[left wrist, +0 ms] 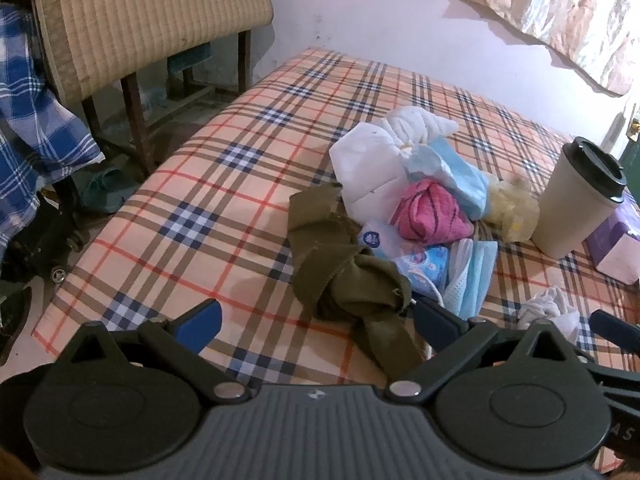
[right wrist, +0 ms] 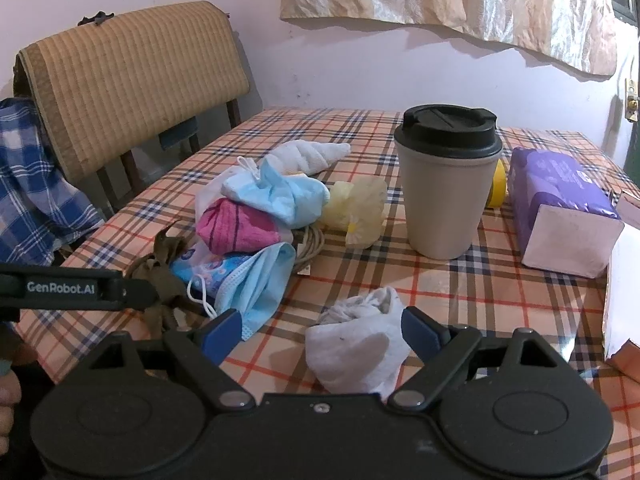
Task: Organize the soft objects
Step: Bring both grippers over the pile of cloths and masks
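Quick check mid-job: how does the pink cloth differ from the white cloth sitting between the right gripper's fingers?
The pink cloth is bright pink with dark stripes; the white cloth is plain white with a faint grey patch. The pink cloth rests within the pile, against blue face masks; the white cloth lies alone on the checked tablecloth, between the open fingers of the right gripper. Both are soft, bunched bundles.

A heap of soft things lies on the checked desk (right wrist: 480, 292): olive cloth (left wrist: 344, 264), pink towel (right wrist: 236, 226), blue masks (right wrist: 256, 280), white cloth (right wrist: 308, 154). A balled white sock (right wrist: 360, 340) sits apart, nearer.
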